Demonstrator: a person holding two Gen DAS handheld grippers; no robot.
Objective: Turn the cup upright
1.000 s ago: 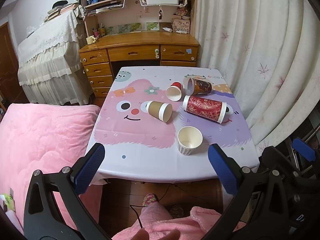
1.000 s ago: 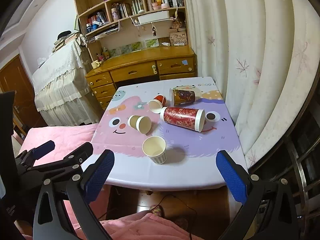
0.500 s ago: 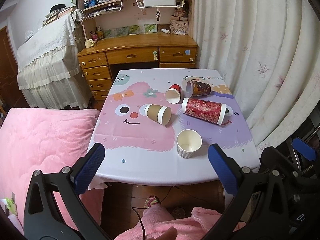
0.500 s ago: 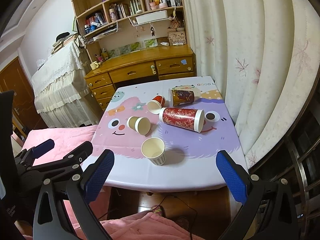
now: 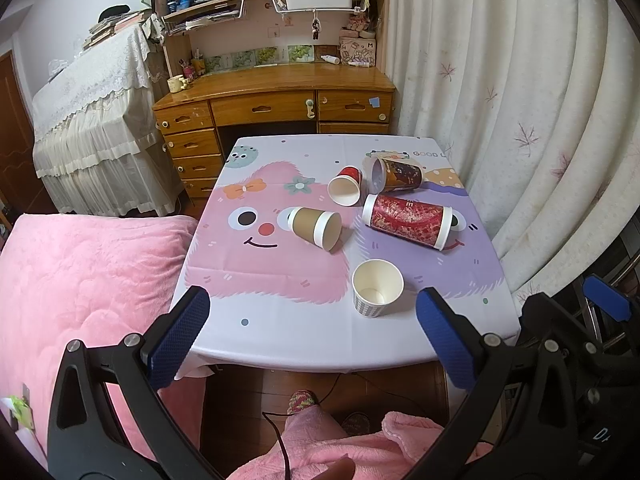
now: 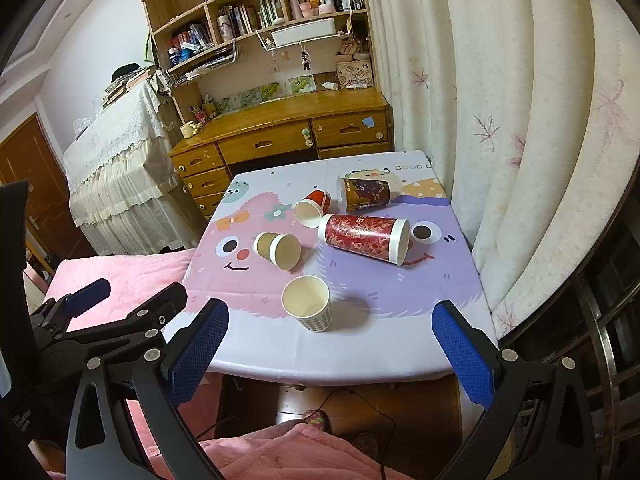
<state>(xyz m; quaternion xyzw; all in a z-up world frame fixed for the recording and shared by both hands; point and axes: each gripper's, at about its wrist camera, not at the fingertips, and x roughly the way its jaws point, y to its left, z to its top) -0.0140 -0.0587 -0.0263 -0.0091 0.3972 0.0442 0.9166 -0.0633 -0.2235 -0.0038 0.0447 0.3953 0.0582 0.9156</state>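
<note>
Several paper cups are on the cartoon tablecloth (image 5: 280,312). A white checked cup (image 5: 377,293) (image 6: 307,308) stands upright near the front. A brown cup (image 5: 315,227) (image 6: 278,249), a small red cup (image 5: 346,191) (image 6: 312,208), a tall red patterned cup (image 5: 407,221) (image 6: 365,237) and a dark brown cup (image 5: 395,174) (image 6: 363,193) lie on their sides. My left gripper (image 5: 312,336) and my right gripper (image 6: 332,350) are open and empty, held in front of the table's near edge.
A pink blanket (image 5: 80,280) covers the bed on the left. A wooden desk (image 5: 276,100) with shelves stands behind the table. A white curtain (image 5: 520,100) hangs on the right. My pink-clad knees and slippers (image 5: 304,400) are below.
Both grippers have risen a little and drawn slightly back, so the table sits lower in both views. The cups have not moved. Both grippers stay open.
</note>
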